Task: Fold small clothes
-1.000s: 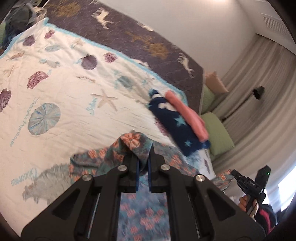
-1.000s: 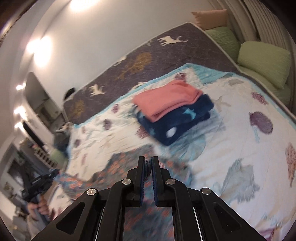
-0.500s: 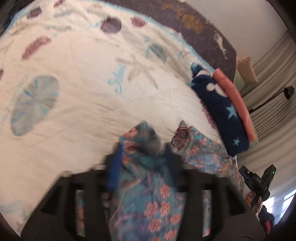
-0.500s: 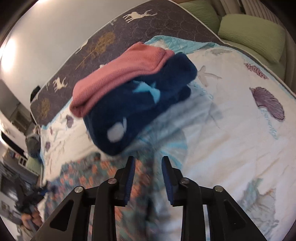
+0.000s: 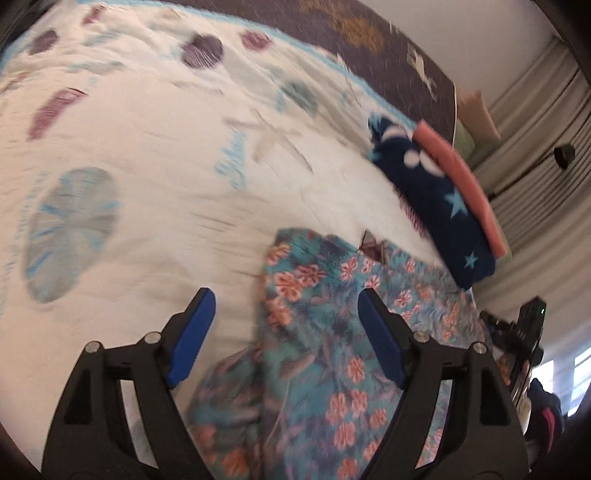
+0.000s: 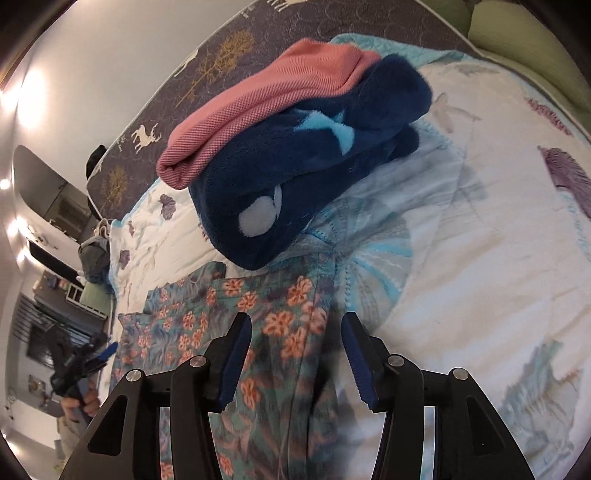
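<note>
Both of my grippers have let go since a second ago, when each was pinched shut on the floral cloth; now the fabric lies flat on the bed. At the bottom of the left wrist view, my left gripper (image 5: pixel 284 306) stands spread wide, its blue pads (image 5: pixel 190 336) well apart with nothing between them but the cloth lying underneath. The floral garment (image 5: pixel 317 332), teal with orange flowers, fills the lower centre and lower right of that frame, one edge folded over itself. In the right wrist view, my right gripper (image 6: pixel 295 336) is likewise parted, a little less wide, gripping nothing; it hangs over the garment's right-hand edge (image 6: pixel 258 321), which sits in the lower centre and lower left of that frame.

Just beyond the garment, in the middle of the right view, a folded navy fleece (image 6: pixel 314 166) with a pale star and a white dot lies on the seashell quilt (image 6: pixel 480 240), and a folded pink knit (image 6: pixel 266 99) rests on top of it. From the left view the same stack (image 5: pixel 439 199) sits at middle right, touching or nearly touching the garment's far corner; blur keeps me from telling which.

Farther back, along the top of both views, a dark coverlet with deer and trees (image 6: pixel 229 55) runs beneath the quilt. Green pillows (image 6: pixel 517 33) show at the upper right of the right view.
</note>
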Available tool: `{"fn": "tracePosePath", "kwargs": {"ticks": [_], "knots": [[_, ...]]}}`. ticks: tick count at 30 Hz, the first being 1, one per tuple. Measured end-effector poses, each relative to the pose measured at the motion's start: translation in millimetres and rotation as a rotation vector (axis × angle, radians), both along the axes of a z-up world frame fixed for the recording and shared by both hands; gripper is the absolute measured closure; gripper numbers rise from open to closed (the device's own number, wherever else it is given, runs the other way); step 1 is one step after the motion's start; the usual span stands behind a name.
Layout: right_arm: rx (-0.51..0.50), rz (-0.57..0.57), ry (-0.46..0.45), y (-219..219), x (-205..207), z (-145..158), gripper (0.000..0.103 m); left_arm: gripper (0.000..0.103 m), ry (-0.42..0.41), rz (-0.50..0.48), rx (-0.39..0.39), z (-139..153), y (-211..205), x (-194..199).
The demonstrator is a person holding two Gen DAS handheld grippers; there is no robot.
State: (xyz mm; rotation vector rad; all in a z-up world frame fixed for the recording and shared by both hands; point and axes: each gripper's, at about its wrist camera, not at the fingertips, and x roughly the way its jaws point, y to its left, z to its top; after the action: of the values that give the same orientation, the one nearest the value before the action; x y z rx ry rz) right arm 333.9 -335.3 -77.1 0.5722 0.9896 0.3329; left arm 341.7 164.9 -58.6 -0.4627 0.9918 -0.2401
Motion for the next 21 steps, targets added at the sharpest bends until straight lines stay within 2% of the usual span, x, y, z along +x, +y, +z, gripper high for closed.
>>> {"fn": "tracePosePath", "kwargs": {"ticks": [3, 4, 5, 6, 7, 9, 11, 13, 15, 16, 17, 19, 21], "knots": [[0.018, 0.020, -0.005, 1.9, 9.0, -1.8, 0.051, 0.051, -0.008, -0.024, -0.018, -6.7, -10.3, 11.3], [0.016, 0.024, -0.010, 3.3, 11.9, -1.7, 0.052, 0.092, -0.012, -0.046, -0.049, -6.0, -12.5, 12.2], [0.013, 0.028, -0.022, 4.2, 12.7, -1.2, 0.064, 0.096, -0.007, -0.060, -0.083, -4.7, -14.9, 12.7], [0.005, 0.030, -0.043, 6.1, 12.7, 0.7, 0.075, 0.096, -0.039, -0.052, -0.092, 1.1, -16.8, 8.0], [-0.012, 0.026, -0.071, 8.0, 11.2, 4.2, 0.097, 0.096, -0.092, -0.044, -0.075, 10.3, -18.4, 0.5], [-0.016, -0.015, -0.175, 6.8, -1.8, 19.3, 0.097, 0.096, -0.214, -0.025, -0.056, 34.0, -19.4, -20.4], [0.017, -0.037, -0.270, 1.8, -15.6, 36.6, 0.097, 0.096, -0.330, -0.009, -0.076, 57.7, -13.7, -39.9], [-0.001, -0.065, -0.313, -3.8, -20.3, 45.9, 0.097, 0.093, -0.376, 0.037, 0.017, 68.4, -11.3, -42.6], [-0.065, -0.094, -0.289, -5.3, -11.0, 39.6, 0.096, 0.091, -0.351, 0.090, 0.158, 60.5, -7.6, -28.7], [-0.084, -0.117, -0.247, -6.9, -3.0, 27.4, 0.094, 0.091, -0.293, 0.119, 0.207, 47.0, -3.1, -16.8], [-0.082, -0.126, -0.207, -8.5, 1.9, 16.6, 0.090, 0.091, -0.236, 0.136, 0.213, 34.9, 2.4, -9.0], [-0.086, -0.136, -0.107, -13.1, 7.4, -4.7, 0.083, 0.091, -0.111, 0.165, 0.135, 7.0, 16.1, -2.6], [-0.075, -0.150, -0.100, -19.4, 3.0, -4.9, 0.082, 0.091, -0.110, 0.180, 0.084, 2.6, 24.3, -15.5]]}}
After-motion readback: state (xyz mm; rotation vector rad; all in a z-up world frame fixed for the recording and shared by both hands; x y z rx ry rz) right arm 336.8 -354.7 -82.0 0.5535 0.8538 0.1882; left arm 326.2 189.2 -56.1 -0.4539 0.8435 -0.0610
